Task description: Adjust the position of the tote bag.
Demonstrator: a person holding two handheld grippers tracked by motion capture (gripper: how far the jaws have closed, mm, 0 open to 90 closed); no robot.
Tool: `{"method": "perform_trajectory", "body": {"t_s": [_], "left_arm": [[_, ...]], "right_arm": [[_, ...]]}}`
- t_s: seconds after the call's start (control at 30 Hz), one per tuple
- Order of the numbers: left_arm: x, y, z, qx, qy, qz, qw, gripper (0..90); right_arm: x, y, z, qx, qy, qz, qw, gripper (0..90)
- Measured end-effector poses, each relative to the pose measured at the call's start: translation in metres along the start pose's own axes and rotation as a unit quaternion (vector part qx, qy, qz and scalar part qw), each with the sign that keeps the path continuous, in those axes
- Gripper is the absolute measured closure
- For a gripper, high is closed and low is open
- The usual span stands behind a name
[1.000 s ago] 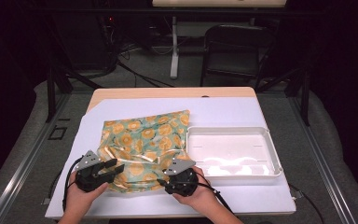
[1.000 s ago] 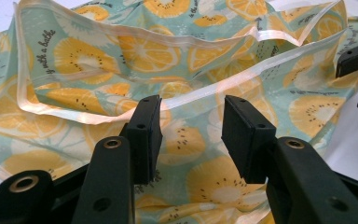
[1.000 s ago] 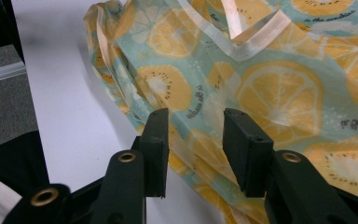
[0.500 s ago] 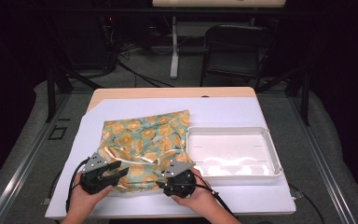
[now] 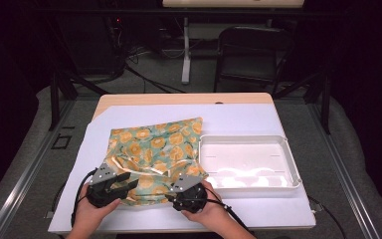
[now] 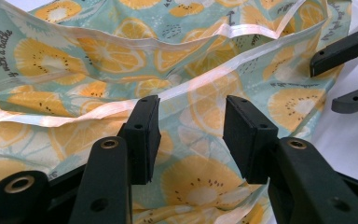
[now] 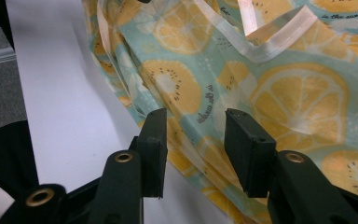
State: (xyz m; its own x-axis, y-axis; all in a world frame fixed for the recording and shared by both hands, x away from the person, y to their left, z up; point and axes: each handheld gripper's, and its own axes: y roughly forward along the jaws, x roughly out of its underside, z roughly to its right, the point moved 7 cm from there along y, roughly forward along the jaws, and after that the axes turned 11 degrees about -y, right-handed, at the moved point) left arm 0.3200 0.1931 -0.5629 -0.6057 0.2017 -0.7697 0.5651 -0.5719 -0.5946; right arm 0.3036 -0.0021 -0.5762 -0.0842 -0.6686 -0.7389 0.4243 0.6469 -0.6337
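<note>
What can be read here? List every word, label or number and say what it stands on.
"with a bathe": script on the fruit-print bag, left gripper view, last word uncertain.
"in the sunshine": script on the same bag, right gripper view, top right.
Other script lines on the bag: too blurred or turned to read.
White tray: no text visible.

Bag (image 5: 154, 149): teal with orange citrus slices, pale trim. Tray (image 5: 292, 172), at its 3 o'clock: white. Table (image 5: 288, 119): white.

Worktop (image 5: 189, 112) lit bright from above, room around it dark. Glare on tray (image 5: 248, 162) floor and bag (image 5: 154, 144) strip. High view soft; close views sharp.
</note>
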Motion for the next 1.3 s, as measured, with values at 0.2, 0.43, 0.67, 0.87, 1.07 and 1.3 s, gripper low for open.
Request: {"method": "perform_trajectory", "body": {"t_s": [0.2,0.43,0.67,0.87,1.07,1.3], "left_arm": [[0.0,0.001,0.001,0.001,0.003,-0.002,1.0,55.3],[0.001,0.002,0.002,0.004,0.004,-0.006,1.0,55.4],[0.002,0.002,0.002,0.004,0.009,-0.011,0.9999,55.3],[0.002,0.002,0.003,0.005,0.011,-0.011,0.9999,55.4],[0.002,0.002,0.004,0.006,0.016,-0.013,0.9998,55.3],[0.001,0.001,0.007,0.005,0.02,-0.01,0.9997,54.4]], "right_arm": [[0.001,0.002,0.0,-0.002,0.003,-0.005,1.0,58.6],[0.001,0.005,-0.003,-0.005,-0.004,-0.009,0.9999,66.4],[0.003,0.011,-0.002,0.008,-0.011,-0.02,0.9997,73.8],[0.003,0.01,0.0,0.006,-0.014,-0.024,0.9996,84.7],[0.0,0.008,0.001,0.008,-0.009,-0.011,0.9999,90.0],[-0.003,0.005,0.004,0.018,-0.003,0.002,0.9998,90.0]]}}
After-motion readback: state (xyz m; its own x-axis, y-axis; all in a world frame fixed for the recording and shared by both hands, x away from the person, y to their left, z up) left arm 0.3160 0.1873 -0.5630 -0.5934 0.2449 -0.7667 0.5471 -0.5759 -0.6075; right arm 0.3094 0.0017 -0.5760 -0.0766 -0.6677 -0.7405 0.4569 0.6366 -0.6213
